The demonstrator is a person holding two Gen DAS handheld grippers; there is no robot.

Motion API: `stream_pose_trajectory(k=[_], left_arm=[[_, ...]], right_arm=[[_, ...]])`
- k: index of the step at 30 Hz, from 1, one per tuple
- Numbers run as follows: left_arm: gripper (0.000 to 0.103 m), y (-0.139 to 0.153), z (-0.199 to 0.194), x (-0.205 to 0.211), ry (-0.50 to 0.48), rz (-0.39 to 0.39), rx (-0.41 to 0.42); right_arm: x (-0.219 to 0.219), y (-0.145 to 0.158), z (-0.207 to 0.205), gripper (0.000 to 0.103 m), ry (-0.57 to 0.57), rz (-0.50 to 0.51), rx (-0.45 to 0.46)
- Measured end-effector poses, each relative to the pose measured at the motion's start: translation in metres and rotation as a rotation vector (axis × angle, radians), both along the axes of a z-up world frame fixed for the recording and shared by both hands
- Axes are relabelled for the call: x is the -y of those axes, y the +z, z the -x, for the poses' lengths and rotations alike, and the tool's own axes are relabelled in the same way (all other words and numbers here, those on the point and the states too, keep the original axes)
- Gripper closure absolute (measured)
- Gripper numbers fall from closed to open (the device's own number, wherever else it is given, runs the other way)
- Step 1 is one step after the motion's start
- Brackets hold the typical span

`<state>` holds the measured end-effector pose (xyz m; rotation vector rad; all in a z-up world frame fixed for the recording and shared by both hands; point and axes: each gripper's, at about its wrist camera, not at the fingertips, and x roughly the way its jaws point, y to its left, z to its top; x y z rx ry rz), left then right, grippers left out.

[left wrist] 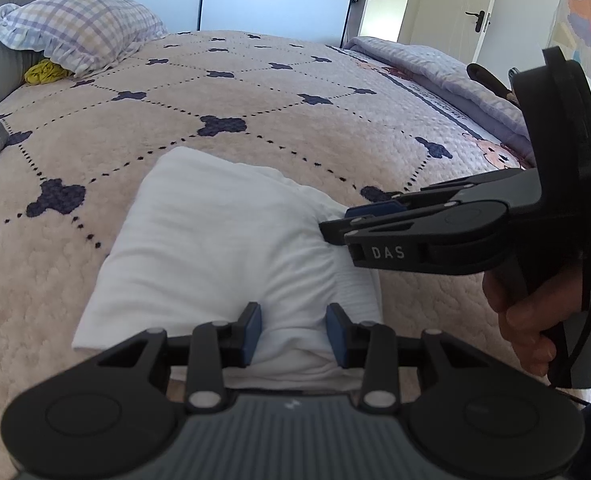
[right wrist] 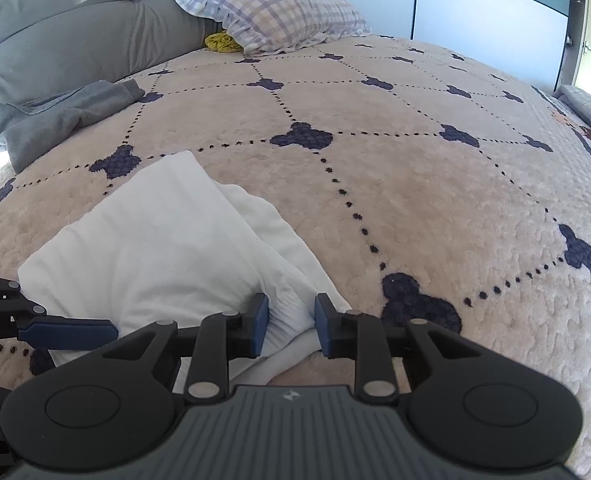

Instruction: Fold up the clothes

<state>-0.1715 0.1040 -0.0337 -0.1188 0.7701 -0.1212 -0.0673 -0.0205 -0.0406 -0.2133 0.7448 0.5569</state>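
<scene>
A folded white garment (left wrist: 223,248) lies on the pink quilted bedspread (left wrist: 255,92), near its front edge. My left gripper (left wrist: 293,332) sits at the garment's near edge, its blue pads narrowly apart with cloth filling the gap. My right gripper (left wrist: 335,226) comes in from the right at the garment's right corner. In the right wrist view the white garment (right wrist: 155,240) bunches into ridges between the blue pads of the right gripper (right wrist: 291,324). One blue finger of the left gripper (right wrist: 109,330) shows at the left edge, against the garment's near side.
A checked pillow (right wrist: 271,8) and a yellow cloth (right wrist: 221,42) lie by the grey headboard (right wrist: 55,20). A grey garment (right wrist: 59,116) lies at the bed's left side. A folded lilac quilt (left wrist: 435,68) lies far right. A hand (left wrist: 527,320) holds the right gripper.
</scene>
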Motion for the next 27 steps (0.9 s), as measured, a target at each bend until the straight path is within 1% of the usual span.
stream_pose_trajectory(k=[2,6,9,11,12,13,15,16,17,18,19,20,21,22,24,26,27], left_arm=[[0.065,0.0,0.001,-0.002,-0.007,0.012,0.013],[0.065,0.001,0.005,-0.012,-0.014,0.066,0.027],[0.061,0.007,0.007,-0.016,-0.02,0.075,0.023],[0.051,0.014,0.011,-0.022,0.003,0.076,0.025],[0.04,0.019,0.013,-0.025,0.019,0.076,0.029],[0.034,0.023,0.017,-0.029,0.033,0.071,0.039],[0.03,0.032,0.024,-0.039,0.053,0.047,0.065],[0.024,0.035,0.026,-0.045,0.066,0.023,0.075],[0.021,0.037,0.027,-0.052,0.088,-0.011,0.08],[0.019,0.037,0.026,-0.059,0.114,-0.04,0.078],[0.019,0.036,0.024,-0.069,0.149,-0.051,0.065],[0.019,0.032,0.021,-0.081,0.175,-0.02,0.048],[0.019,0.029,0.019,-0.094,0.202,0.013,0.03],[0.019,0.025,0.017,-0.106,0.224,0.069,0.016],[0.019,0.017,0.014,-0.122,0.251,0.145,0.005],[0.02,0.014,0.013,-0.129,0.248,0.183,0.013],[0.022,0.012,0.012,-0.131,0.242,0.196,0.015]], right_arm=[[0.003,0.0,-0.001,0.075,-0.006,-0.018,-0.01],[0.005,0.0,-0.001,0.075,-0.01,-0.034,-0.012],[0.004,0.0,0.001,0.075,-0.01,-0.029,-0.002],[0.005,0.0,0.001,0.075,-0.01,-0.033,-0.002],[0.005,0.001,0.001,0.075,-0.011,-0.034,-0.003],[0.005,0.001,0.0,0.075,-0.012,-0.036,-0.003],[0.005,0.001,0.002,0.075,-0.012,-0.034,0.002],[0.005,0.001,0.002,0.075,-0.012,-0.032,0.005],[0.005,0.002,0.003,0.074,-0.013,-0.032,0.008],[0.005,0.003,0.003,0.073,-0.016,-0.032,0.013],[0.006,0.004,0.004,0.069,-0.019,-0.031,0.018],[0.006,0.005,0.004,0.065,-0.027,-0.024,0.024],[0.007,0.007,0.003,0.052,-0.042,-0.013,0.028],[0.009,0.01,0.002,0.044,-0.059,-0.011,0.028],[0.024,0.021,0.001,0.044,-0.092,-0.083,0.024],[0.036,0.019,-0.004,0.043,-0.092,-0.168,-0.065],[0.042,0.017,-0.007,0.042,-0.09,-0.211,-0.112]])
